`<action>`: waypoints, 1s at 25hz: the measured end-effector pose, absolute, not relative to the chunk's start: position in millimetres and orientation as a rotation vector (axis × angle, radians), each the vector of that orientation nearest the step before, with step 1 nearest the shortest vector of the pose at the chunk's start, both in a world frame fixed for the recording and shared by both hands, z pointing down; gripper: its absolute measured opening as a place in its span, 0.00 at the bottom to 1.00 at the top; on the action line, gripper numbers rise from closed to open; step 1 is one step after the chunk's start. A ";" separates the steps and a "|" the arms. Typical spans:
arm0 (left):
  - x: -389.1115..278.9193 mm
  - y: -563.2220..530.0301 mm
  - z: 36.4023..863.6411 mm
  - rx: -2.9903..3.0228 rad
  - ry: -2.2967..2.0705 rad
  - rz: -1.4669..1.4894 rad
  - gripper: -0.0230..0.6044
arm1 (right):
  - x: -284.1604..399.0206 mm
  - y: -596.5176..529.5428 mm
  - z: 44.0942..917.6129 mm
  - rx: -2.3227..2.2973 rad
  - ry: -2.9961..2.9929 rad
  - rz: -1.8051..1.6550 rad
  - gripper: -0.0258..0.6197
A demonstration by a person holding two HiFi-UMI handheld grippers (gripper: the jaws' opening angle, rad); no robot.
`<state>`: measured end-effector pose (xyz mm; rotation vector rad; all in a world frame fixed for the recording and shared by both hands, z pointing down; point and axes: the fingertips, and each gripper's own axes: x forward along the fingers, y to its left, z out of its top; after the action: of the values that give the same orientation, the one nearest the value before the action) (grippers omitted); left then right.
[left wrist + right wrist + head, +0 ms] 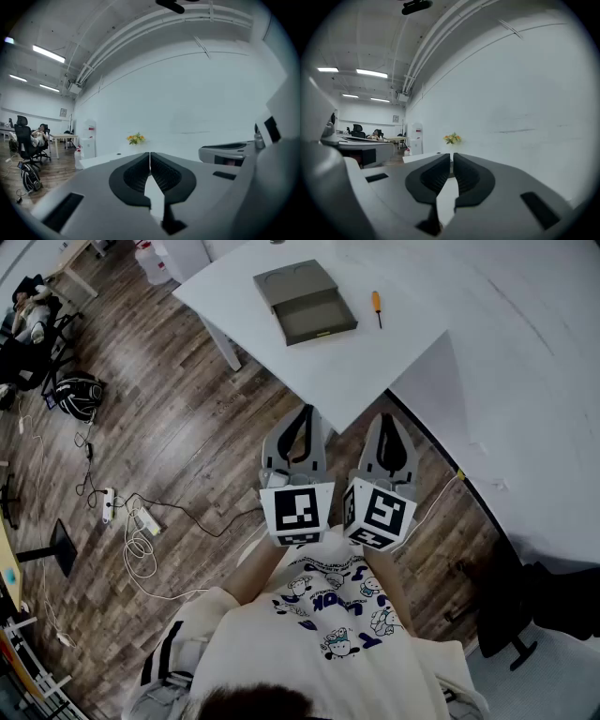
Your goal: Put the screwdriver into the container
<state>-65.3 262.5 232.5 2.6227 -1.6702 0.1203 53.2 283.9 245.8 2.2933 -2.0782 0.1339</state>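
L gripper (pixel 307 411) jaws pressed together, empty | R gripper (pixel 387 418) same, empty | screwdriver (pixel 376 307) upper ctr, just right of container (pixel 305 301), apart

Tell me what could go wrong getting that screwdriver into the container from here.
Both the left gripper and right gripper are shut and short of the table; arriving shut could nudge the thin screwdriver, which may roll. It lies flat, so a grip might slip. Floor cables could catch a foot.
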 end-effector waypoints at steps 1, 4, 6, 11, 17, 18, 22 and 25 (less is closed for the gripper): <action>-65.7 262.9 232.4 2.623 -1.670 0.119 0.07 | 52.9 284.3 245.6 2.295 -2.079 0.135 0.10; -66.2 264.2 232.1 2.623 -1.665 0.118 0.07 | 52.1 285.7 244.6 2.298 -2.078 0.134 0.10; -65.8 264.7 231.8 2.623 -1.660 0.117 0.07 | 51.6 286.2 244.2 2.298 -2.078 0.134 0.10; -66.4 263.2 231.8 2.625 -1.654 0.122 0.07 | 48.9 285.5 245.9 2.292 -2.078 0.142 0.10; -60.9 252.7 237.1 2.619 -1.650 0.140 0.07 | 52.8 274.9 251.8 2.285 -2.091 0.162 0.10; -59.7 249.6 237.6 2.618 -1.649 0.142 0.07 | 54.0 271.9 252.6 2.284 -2.092 0.165 0.10; -54.4 235.0 236.8 2.618 -1.649 0.143 0.07 | 58.3 256.8 253.0 2.283 -2.094 0.178 0.10; -51.8 220.7 235.3 2.619 -1.647 0.141 0.07 | 60.6 242.7 252.8 2.282 -2.097 0.183 0.10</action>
<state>-51.8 220.7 235.3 2.6192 -1.6470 0.1405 60.6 242.7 252.8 2.2820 -2.0966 0.1831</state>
